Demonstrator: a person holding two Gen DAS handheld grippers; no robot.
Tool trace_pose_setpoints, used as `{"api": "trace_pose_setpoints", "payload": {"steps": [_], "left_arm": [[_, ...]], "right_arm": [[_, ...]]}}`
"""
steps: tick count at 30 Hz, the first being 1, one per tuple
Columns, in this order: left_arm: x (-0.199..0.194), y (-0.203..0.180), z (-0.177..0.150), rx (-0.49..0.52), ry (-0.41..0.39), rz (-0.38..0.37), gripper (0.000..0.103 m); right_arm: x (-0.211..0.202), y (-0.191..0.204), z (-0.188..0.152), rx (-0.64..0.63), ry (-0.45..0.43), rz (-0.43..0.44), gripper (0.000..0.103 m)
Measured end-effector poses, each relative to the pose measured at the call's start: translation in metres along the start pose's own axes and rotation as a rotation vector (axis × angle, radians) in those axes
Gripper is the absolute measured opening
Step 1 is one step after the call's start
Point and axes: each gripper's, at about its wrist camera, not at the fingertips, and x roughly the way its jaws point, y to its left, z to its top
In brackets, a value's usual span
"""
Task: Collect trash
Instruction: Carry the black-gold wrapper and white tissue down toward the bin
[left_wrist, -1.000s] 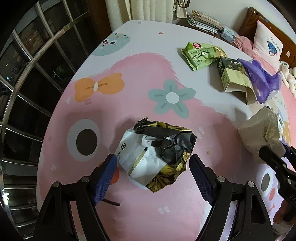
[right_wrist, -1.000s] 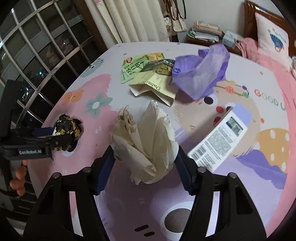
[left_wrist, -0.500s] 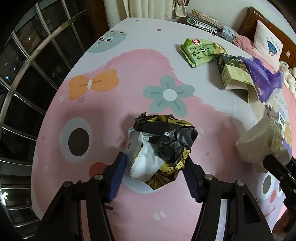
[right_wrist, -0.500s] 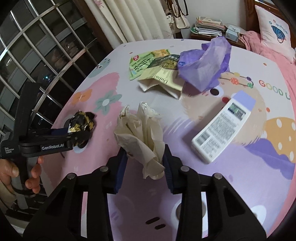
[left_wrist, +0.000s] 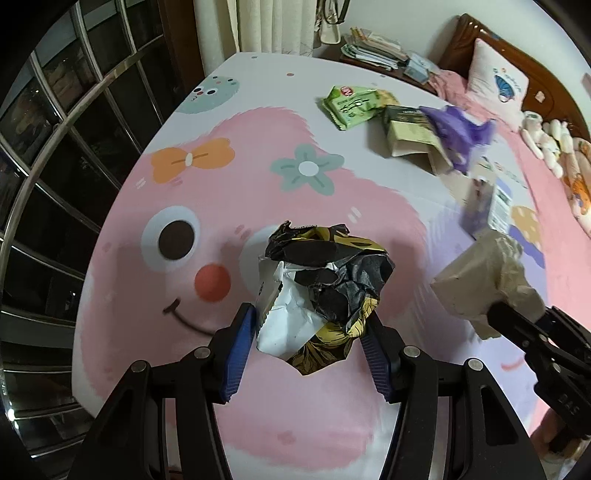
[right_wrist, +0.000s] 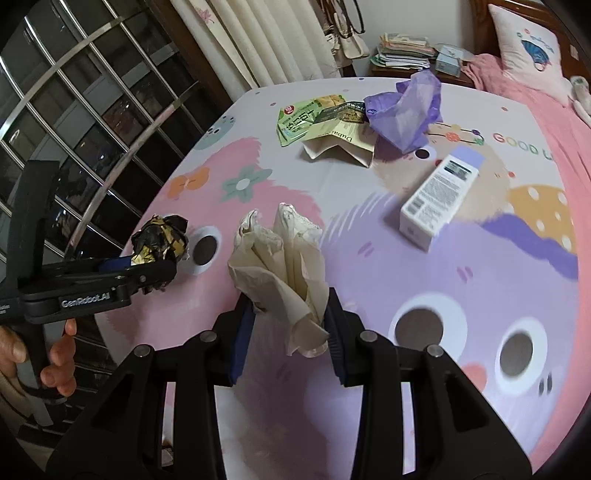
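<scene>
My left gripper (left_wrist: 310, 325) is shut on a crumpled black, gold and white wrapper (left_wrist: 325, 280) and holds it above the cartoon-print bed sheet (left_wrist: 184, 184). My right gripper (right_wrist: 290, 310) is shut on a crumpled beige paper wad (right_wrist: 280, 254), also lifted off the sheet. In the left wrist view the wad (left_wrist: 484, 277) and right gripper show at the right. In the right wrist view the left gripper (right_wrist: 147, 273) with the wrapper (right_wrist: 160, 240) shows at the left.
A green snack bag (right_wrist: 303, 118), an open cream carton (right_wrist: 343, 144), a purple plastic bag (right_wrist: 406, 110) and a white box with a lilac cap (right_wrist: 439, 195) lie farther back. A barred window (right_wrist: 74, 110) is to the left; pillows (left_wrist: 498, 81) at far right.
Both grippers closed on their trash and lifted it off the sheet. The left took the wrapper, the right squeezed the paper wad.
</scene>
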Motion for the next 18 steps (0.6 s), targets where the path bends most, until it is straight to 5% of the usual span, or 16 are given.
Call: {"api": "trace_pose_setpoints", "payload": {"steps": [18], "left_arm": [[-0.137,0.085,-0.132,0.242,-0.125,-0.134,0.056]], "right_arm": [[-0.097,0.147,-0.131,0.142,-0.118,-0.099,0.033]]}}
